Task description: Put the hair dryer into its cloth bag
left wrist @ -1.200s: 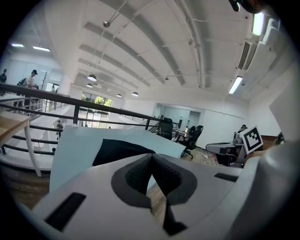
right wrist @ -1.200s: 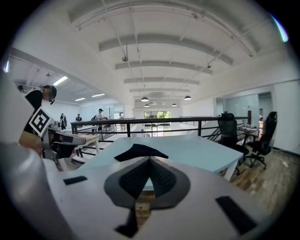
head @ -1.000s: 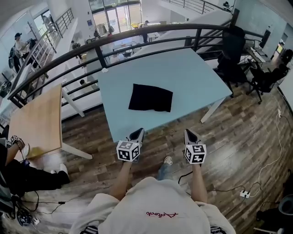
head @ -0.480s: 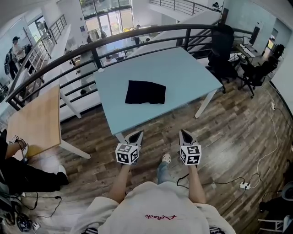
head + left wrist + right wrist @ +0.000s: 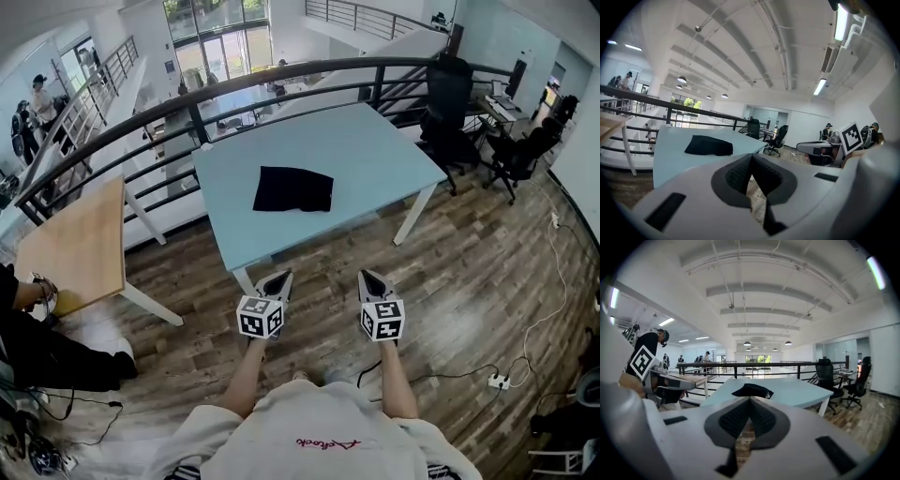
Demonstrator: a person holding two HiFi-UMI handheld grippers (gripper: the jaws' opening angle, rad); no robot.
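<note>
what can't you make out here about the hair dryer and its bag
- hair dryer: in no view; if it is inside the black cloth bag, the cloth hides it.
- bag's opening: too small and dark in the head view, too far off in both gripper views.
- white mark on the bag, right gripper view: too small to read.

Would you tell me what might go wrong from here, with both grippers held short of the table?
1. No hair dryer shows; only the bag lies on the table, so it may be missing or already inside.
2. The left gripper and right gripper are shut and empty; arriving like that may just push the limp bag.
3. A cable lies on the floor close by: a trip risk.
</note>
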